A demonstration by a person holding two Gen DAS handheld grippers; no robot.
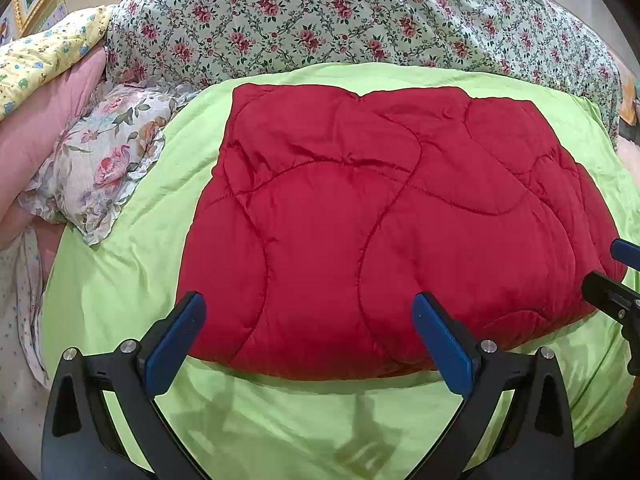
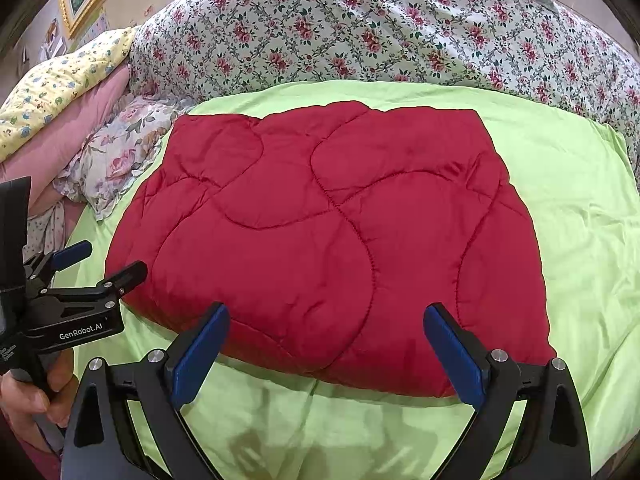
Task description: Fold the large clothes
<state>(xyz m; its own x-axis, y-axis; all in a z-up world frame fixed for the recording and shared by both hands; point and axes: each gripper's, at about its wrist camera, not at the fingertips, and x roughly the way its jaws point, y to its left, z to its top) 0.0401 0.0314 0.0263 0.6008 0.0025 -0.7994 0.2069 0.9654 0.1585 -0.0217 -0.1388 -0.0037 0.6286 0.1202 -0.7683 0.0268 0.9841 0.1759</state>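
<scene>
Left wrist view: red quilt (image 1: 384, 220) lies folded just beyond both wide, empty grippers, left gripper (image 1: 308, 336) near its left end, right gripper (image 2: 326, 344) rightward.

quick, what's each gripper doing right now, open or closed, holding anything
left gripper: open, empty, near the front edge of the red quilted item.
right gripper: open, empty, at the same edge.

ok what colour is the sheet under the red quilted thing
Lime green, plain, no print. The sheet shows best in the right wrist view, spread all around the red quilted piece.
</scene>
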